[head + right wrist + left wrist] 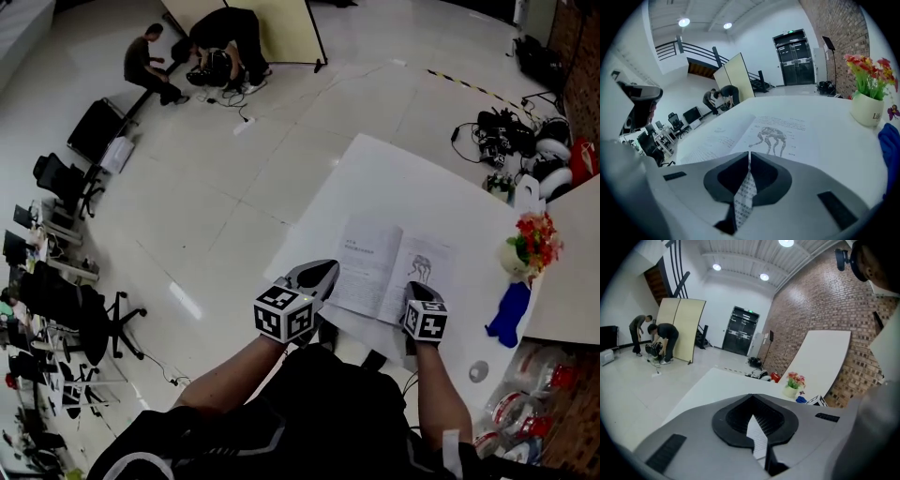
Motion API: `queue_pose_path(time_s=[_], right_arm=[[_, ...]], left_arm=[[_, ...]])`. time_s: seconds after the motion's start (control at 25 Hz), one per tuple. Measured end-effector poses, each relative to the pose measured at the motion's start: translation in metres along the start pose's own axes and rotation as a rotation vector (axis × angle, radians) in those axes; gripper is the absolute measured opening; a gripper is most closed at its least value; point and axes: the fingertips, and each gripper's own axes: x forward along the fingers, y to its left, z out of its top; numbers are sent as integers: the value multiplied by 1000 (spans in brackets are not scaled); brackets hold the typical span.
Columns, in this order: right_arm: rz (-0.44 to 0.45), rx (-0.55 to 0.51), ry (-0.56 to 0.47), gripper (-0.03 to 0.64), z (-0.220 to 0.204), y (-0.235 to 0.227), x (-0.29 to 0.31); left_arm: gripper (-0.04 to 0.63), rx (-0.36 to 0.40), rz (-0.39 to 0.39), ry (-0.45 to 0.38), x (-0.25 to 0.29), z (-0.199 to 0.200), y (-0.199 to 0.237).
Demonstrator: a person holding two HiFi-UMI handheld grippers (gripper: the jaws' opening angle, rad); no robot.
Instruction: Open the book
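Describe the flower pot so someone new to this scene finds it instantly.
Start at the white rectangular table with the open printed book on it. Near its right edge stands a small white pot of red and yellow flowers. Unlike the blue cloth-like lump beside it, it stands upright and has blooms.

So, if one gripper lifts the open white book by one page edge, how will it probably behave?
The open white book looks thin and lies flat, so it is probably light and floppy; a single page would likely bend or tear. On the smooth white table, a push would probably slide it rather than tip it.
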Motion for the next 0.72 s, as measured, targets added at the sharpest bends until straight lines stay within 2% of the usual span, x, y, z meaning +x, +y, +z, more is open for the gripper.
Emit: queue_pose_path(time_s=[0.16, 0.32, 0.52, 0.72], right_arm=[[15, -5, -97, 5, 9, -1, -15], [26, 4, -142, 5, 12, 0, -31], [11, -26, -219, 5, 27, 12, -61], [-52, -35, -353, 5, 53, 38, -123]], left_arm=[[-5, 0, 31, -3, -14, -9, -10], [-5, 2, 42, -1, -28, -19, -20], [-5, 19, -1, -41, -40, -19, -28], [-5, 66, -85, -121, -73, -5, -34]])
